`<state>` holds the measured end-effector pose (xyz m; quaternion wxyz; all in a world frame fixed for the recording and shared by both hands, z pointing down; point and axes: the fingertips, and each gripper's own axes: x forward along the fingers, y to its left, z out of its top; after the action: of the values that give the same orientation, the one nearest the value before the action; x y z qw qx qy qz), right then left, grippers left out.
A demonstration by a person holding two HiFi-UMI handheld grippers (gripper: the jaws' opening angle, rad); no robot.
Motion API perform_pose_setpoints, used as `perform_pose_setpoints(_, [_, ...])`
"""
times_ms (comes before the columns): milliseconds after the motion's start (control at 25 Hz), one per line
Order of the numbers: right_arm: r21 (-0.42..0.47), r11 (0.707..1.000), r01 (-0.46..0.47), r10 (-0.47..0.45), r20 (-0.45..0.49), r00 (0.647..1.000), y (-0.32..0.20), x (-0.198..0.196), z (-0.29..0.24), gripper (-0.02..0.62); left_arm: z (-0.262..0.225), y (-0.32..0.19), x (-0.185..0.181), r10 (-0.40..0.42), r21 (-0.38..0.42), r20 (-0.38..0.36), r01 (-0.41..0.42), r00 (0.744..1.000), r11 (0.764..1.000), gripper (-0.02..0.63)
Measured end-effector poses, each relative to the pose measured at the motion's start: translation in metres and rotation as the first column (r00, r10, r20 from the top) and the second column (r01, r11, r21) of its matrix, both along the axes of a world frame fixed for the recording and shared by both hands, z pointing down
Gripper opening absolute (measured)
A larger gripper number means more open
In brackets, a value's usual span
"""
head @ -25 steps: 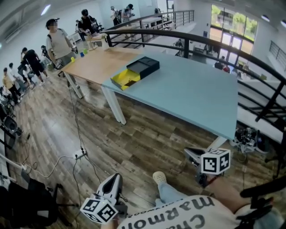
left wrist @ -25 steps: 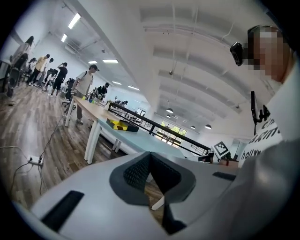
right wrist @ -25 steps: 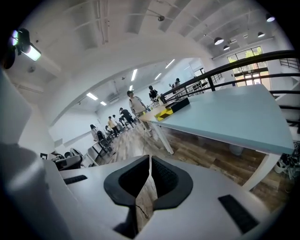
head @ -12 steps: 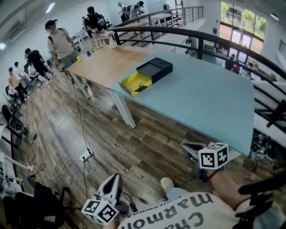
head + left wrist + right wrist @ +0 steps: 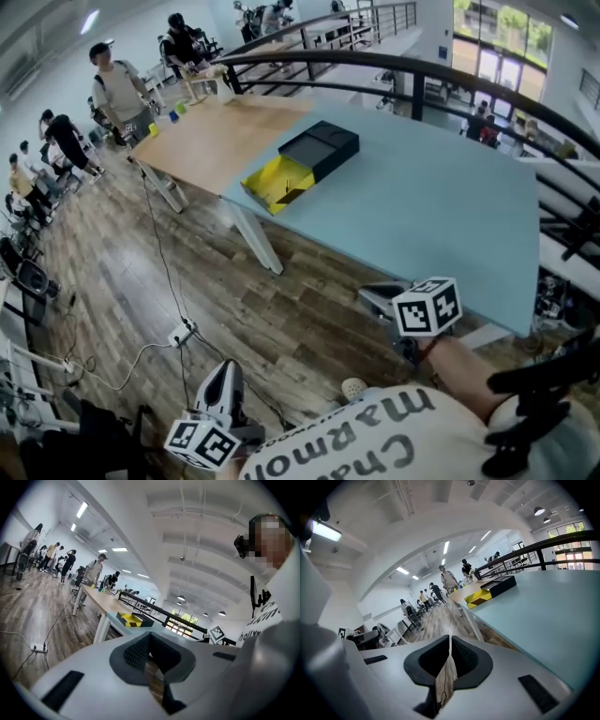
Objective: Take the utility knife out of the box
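Note:
A box [image 5: 302, 164] with a black part and an open yellow part lies at the far left end of the pale blue table [image 5: 431, 220]. No utility knife can be made out in it from here. My left gripper [image 5: 225, 372] hangs low over the wooden floor, far from the table, shut and empty. My right gripper [image 5: 372, 297] is just short of the table's near edge, also shut with nothing in it. The box [image 5: 133, 619] shows far ahead of the left gripper [image 5: 149, 637] in its own view. From the right gripper [image 5: 450, 641], the box [image 5: 494, 590] is likewise distant.
A wooden table [image 5: 211, 131] adjoins the blue one at the far left. A dark curved railing [image 5: 403, 70] runs behind both. Several people [image 5: 117, 89] stand at the left. A cable and power strip [image 5: 183, 333] lie on the floor.
The table and box have come nearer in the head view. Both grippers have travelled forward with the person, and the right one now reaches the table's near edge. Jaws stay shut.

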<state>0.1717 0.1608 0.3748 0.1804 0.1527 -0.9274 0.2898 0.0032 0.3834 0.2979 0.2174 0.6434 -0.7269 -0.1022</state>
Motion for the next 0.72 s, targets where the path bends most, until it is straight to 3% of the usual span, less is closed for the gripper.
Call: perform_pose_setpoints(720, [0.010, 1.000, 0.012, -0.011, -0.017, 1.000, -0.090, -0.048, 0.004, 0.041, 0.015, -0.086, -0.050, -0.018, 0.018, -0.040, 0.018, 0.999, 1.000, 0.002])
